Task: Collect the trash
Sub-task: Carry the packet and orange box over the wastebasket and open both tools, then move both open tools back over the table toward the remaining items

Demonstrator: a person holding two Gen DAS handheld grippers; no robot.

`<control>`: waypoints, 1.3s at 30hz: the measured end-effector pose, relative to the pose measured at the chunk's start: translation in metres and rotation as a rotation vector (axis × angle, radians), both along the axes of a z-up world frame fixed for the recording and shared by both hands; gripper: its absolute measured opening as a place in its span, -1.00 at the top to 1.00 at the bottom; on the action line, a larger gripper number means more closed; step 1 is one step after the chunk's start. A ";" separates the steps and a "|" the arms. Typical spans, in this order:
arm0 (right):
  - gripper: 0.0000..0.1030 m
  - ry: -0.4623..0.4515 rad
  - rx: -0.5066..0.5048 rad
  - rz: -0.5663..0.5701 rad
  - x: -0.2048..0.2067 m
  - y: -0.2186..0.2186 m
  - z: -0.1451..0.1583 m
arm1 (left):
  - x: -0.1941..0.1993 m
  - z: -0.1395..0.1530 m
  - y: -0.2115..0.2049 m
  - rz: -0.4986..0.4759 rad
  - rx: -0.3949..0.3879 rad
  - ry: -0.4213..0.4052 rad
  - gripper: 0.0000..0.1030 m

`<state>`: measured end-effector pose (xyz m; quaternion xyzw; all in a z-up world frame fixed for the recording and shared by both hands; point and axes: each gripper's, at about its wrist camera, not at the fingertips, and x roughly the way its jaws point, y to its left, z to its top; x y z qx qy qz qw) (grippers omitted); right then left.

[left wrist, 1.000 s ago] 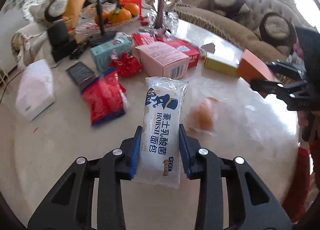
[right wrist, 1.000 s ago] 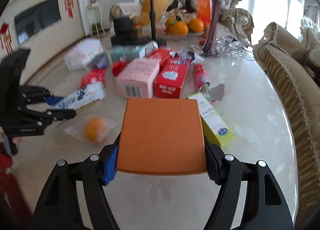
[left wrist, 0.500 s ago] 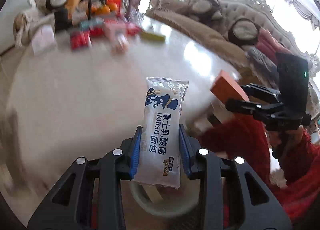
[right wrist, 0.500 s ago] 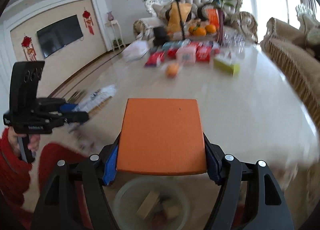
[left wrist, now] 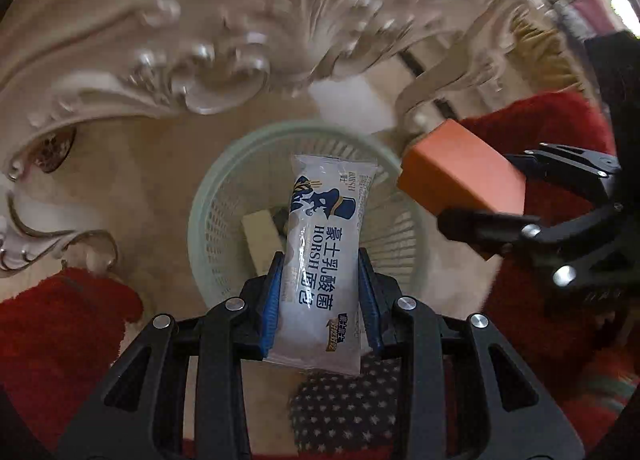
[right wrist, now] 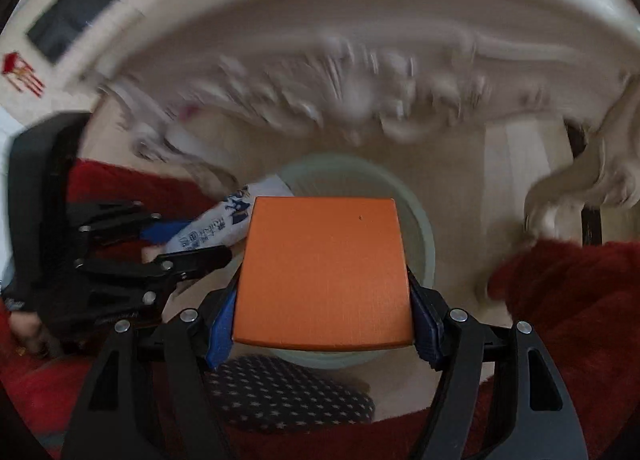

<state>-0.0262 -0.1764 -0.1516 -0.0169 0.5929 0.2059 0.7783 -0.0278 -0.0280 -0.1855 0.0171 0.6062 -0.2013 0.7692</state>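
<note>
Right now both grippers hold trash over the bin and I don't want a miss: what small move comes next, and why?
Probably open the left gripper first. Its white bread wrapper hangs over the middle of the pale green basket, so it should drop inside. The orange box in the right gripper sits nearer the rim in the left view; nudge it inward before letting go.

Two grippers are in sight: the left gripper (left wrist: 320, 292) and the right gripper (right wrist: 322, 308), each with two blue-padded fingers (left wrist: 271, 300). One white bread wrapper (left wrist: 324, 248) sits between the left pair; one orange box (right wrist: 324, 272) sits between the right pair. Beyond the fingertips of both there is one pale green basket (left wrist: 216, 196), with one tan carton (left wrist: 262, 238) plainly countable inside it; anything further in there is too hidden to count. One star-patterned slipper (right wrist: 280, 392) shows below the fingers.
</note>
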 end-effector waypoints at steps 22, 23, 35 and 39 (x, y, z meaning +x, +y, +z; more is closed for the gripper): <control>-0.35 0.033 0.038 0.038 -0.019 0.003 -0.001 | -0.012 0.005 0.016 0.039 0.080 -0.015 -0.50; -0.35 -0.001 0.072 0.070 -0.026 0.002 0.018 | -0.015 0.017 0.020 0.037 0.063 -0.023 -0.50; -0.48 -0.589 0.120 -0.137 0.050 -0.077 0.205 | 0.058 0.240 0.089 0.301 -0.033 -0.548 -0.67; -0.48 -0.636 0.052 -0.146 0.132 -0.084 0.208 | 0.153 0.240 0.116 0.489 -0.125 -0.528 -0.67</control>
